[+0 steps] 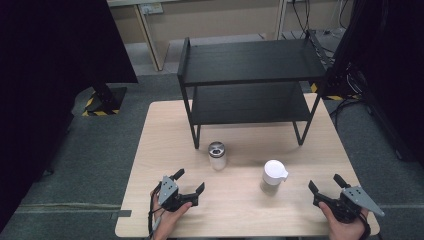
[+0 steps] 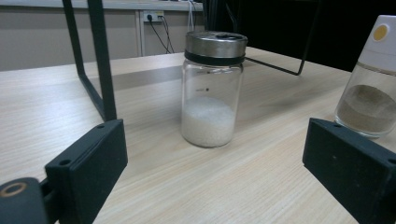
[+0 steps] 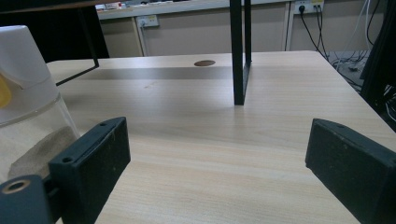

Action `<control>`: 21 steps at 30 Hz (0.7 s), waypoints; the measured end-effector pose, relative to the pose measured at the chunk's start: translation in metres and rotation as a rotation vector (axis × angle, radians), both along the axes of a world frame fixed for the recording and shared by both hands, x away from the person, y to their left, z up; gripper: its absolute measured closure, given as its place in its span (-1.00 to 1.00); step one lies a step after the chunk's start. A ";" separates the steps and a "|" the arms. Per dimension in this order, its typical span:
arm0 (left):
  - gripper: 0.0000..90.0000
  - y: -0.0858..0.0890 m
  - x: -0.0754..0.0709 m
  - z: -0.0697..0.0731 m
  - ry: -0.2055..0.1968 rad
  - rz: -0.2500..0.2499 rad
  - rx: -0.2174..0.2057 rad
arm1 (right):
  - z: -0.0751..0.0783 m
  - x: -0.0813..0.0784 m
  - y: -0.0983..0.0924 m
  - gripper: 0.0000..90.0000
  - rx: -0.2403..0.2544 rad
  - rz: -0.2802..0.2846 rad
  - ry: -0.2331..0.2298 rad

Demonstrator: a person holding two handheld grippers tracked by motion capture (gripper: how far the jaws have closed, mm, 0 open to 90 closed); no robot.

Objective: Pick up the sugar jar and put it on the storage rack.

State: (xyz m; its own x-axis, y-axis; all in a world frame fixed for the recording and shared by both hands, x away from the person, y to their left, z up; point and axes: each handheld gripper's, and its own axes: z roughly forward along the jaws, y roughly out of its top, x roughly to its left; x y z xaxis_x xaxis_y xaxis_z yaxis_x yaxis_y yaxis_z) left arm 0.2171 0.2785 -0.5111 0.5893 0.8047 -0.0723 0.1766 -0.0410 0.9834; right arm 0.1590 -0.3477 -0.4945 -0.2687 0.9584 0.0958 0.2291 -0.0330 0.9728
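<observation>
cut off and hard to read

in the right gripper view the white-capped jar [image 3: 28, 102] is cropped by the left edge, its yellow mark half lost. in the left gripper view the same jar [image 2: 371, 79] runs off the right edge. small print on the steel-lidded jar [image 2: 212, 88] is too small to read. the shelf rack [image 1: 250, 80] hides the surface [image 1: 240, 210] beneath it.

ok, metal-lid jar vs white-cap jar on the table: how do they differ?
The metal-lid jar has a flat silver lid with a black band; the white-cap jar has a taller white cap with a spout. The metal-lid jar holds white grains, the white-cap jar a tan powder. The metal-lid jar stands nearer the shelf. Both are clear, upright and partly filled.
</observation>
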 end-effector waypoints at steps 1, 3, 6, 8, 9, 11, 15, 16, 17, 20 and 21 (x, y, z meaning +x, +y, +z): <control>-0.86 -0.002 0.001 0.000 -0.001 -0.001 0.000 | 0.000 0.000 0.000 -0.85 0.000 0.000 0.000; -0.86 -0.004 0.003 0.000 0.000 -0.004 -0.002 | 0.000 0.000 0.000 -0.85 0.003 0.000 0.001; -0.85 -0.013 0.011 0.001 0.003 -0.013 0.008 | 0.000 0.000 0.000 -0.85 0.002 -0.003 0.002; -0.85 -0.015 0.016 0.002 0.005 -0.017 0.015 | 0.000 0.000 0.001 -0.85 -0.002 -0.004 0.001; -0.85 -0.017 0.019 0.003 0.010 -0.021 0.016 | 0.000 0.000 0.001 -0.85 -0.002 -0.004 0.000; -0.85 -0.019 0.024 0.004 0.015 -0.026 0.019 | 0.000 0.000 0.001 -0.85 0.003 -0.006 0.000; -0.84 -0.024 0.033 0.006 0.021 -0.031 0.028 | 0.000 0.000 0.000 -0.85 0.005 -0.005 0.002; -0.84 -0.027 0.037 0.007 0.023 -0.032 0.032 | 0.000 0.000 0.000 -0.85 0.003 -0.004 0.003; -0.84 -0.029 0.040 0.007 0.025 -0.032 0.034 | 0.000 0.000 0.001 -0.85 0.005 -0.005 0.003; -0.83 -0.032 0.045 0.008 0.026 -0.032 0.042 | 0.000 0.000 0.000 -0.85 0.007 -0.005 0.001; -0.83 -0.032 0.045 0.008 0.026 -0.032 0.042 | 0.000 0.000 0.000 -0.85 0.007 -0.005 0.001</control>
